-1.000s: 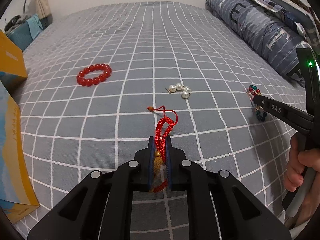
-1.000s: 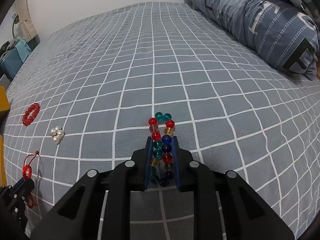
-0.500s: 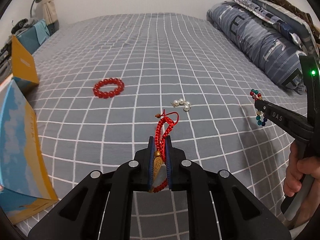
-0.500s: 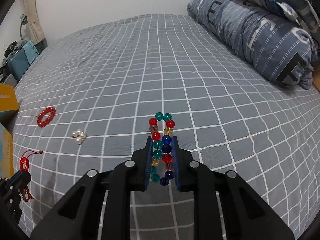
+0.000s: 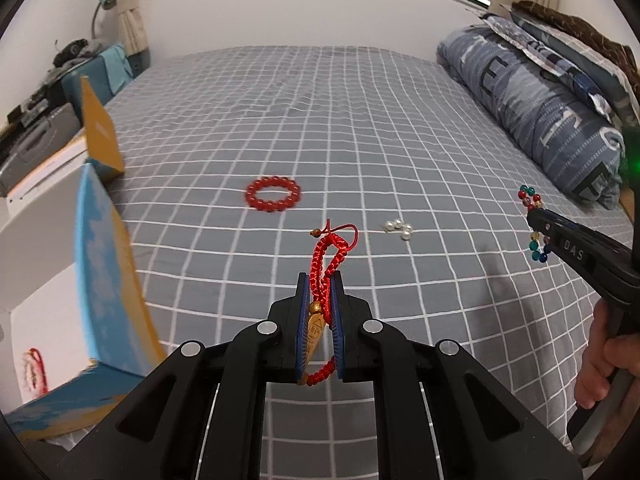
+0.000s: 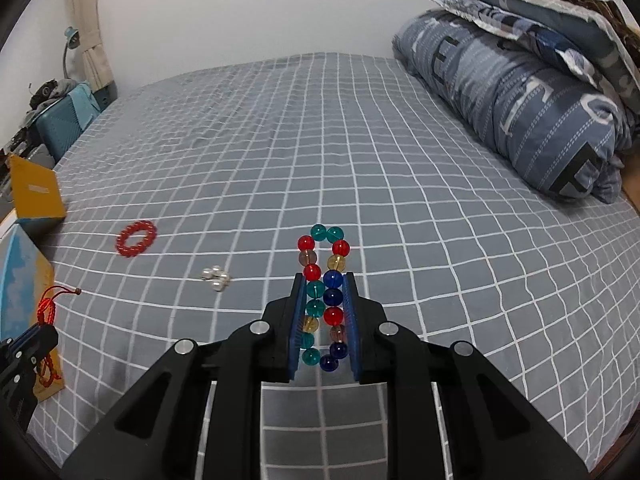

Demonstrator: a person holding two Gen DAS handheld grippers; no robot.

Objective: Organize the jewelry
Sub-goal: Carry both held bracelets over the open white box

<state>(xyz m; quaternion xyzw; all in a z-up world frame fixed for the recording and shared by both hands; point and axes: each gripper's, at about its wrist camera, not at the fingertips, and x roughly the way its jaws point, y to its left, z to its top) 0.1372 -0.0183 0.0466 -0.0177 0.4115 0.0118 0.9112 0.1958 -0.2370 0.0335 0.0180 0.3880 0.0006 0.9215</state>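
- The left gripper (image 5: 319, 280) pinches a red braided cord bracelet (image 5: 325, 256) between its blue pads, clear of the bed (image 5: 360, 128). The bracelet's long axis runs along the fingers, with the loop end and its knotted tail pointing forward past the tips and a gold charm lying back between the pads.
- The right gripper (image 6: 323, 280) pinches a bracelet of mixed coloured beads (image 6: 323, 292), squeezed into a narrow loop. Its long axis also follows the fingers, and the rounded end juts out ahead of the tips.
- The letters "DAS" are readable on the side of the right gripper in the left wrist view.
- A red bead bracelet (image 5: 273, 199) lies flat on the grid-pattern bedcover, with a small cluster of pearls (image 5: 399, 228) to its right, apart from it.
- An open blue and yellow box (image 5: 96, 264) stands at the left edge of the bed. Something red shows inside it, too blurred to identify.
- A rolled blue quilt (image 6: 520, 108) bearing large letters lies along the right side; no word can be made out.
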